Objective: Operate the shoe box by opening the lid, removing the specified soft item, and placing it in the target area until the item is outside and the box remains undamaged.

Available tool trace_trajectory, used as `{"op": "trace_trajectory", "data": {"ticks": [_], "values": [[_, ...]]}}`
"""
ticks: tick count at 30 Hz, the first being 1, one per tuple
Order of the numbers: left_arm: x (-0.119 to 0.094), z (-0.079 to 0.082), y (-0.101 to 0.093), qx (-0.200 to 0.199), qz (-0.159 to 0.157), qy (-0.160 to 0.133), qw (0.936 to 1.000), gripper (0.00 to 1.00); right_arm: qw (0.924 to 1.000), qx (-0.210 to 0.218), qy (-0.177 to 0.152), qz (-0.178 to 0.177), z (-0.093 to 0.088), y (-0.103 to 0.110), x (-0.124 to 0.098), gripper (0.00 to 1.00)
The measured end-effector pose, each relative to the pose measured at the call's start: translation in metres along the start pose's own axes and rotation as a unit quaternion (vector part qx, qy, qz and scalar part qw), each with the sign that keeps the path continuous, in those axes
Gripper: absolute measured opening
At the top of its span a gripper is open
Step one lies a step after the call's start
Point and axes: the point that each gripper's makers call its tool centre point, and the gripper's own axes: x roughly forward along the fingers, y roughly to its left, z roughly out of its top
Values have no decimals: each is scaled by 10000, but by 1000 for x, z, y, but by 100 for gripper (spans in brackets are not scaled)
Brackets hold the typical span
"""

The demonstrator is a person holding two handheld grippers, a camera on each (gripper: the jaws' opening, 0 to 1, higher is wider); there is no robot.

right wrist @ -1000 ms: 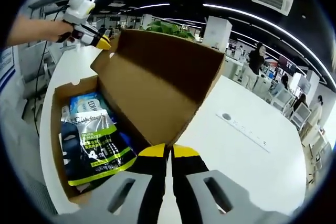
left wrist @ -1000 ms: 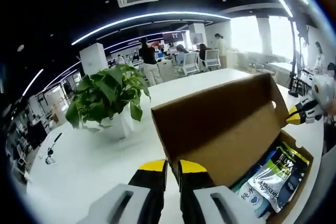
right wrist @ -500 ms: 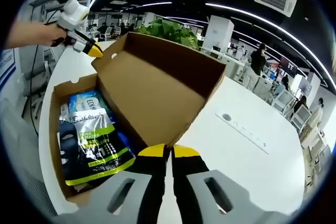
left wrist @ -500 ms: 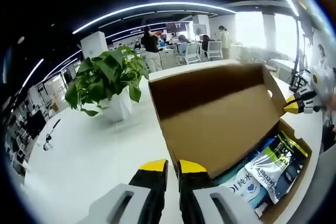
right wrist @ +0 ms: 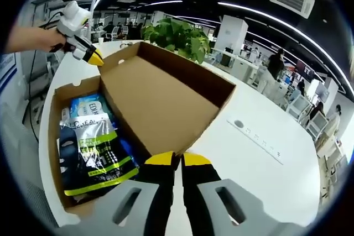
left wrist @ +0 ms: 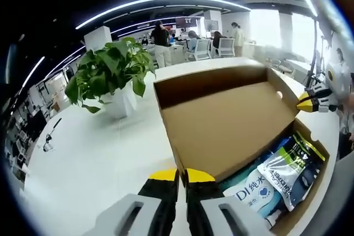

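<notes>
So, from my left gripper view first: my left gripper (left wrist: 181, 176) has its yellow-tipped jaws drawn together on the near corner of the shoe box lid (left wrist: 227, 122), with hardly a slit between them, and I judge I have the cardboard edge pinched there. The lid is swung well back, its brown inside facing up. Beyond it the open shoe box (left wrist: 312, 197) shows its load: a white and blue pack (left wrist: 250, 198) lying against a dark pouch with lime-green stripes (left wrist: 292, 169). My right gripper (left wrist: 310, 102) comes in from the right at the lid's far corner, beside the small hole in the flap. A potted plant (left wrist: 110, 78) stands near the lid on the white table (left wrist: 88, 164).

Now my right gripper view: my right gripper (right wrist: 177, 161) has its jaws likewise nearly shut on its own corner of the lid (right wrist: 160, 100), and I take that as a grip on the edge too. The box (right wrist: 55, 153) lies to the left of the lid, the striped pouch (right wrist: 91, 156) on top, the blue pack (right wrist: 88, 106) beneath it. My left gripper (right wrist: 83, 53) sits at the far corner, held in a hand (right wrist: 33, 38).

As I judge it, the opening is about done and the cardboard looks sound. The soft item is not yet out: both packs lie inside. Left to do: release the lid, pick the right pack, lift it, set it on the table.
</notes>
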Motion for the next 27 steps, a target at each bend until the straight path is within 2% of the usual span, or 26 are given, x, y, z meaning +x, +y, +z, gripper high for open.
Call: {"op": "trace_trajectory", "data": {"ticks": [27], "values": [[18, -3, 3, -28, -96, 165, 9998, 3, 9995, 301, 120, -33, -5, -7, 12, 3]]}}
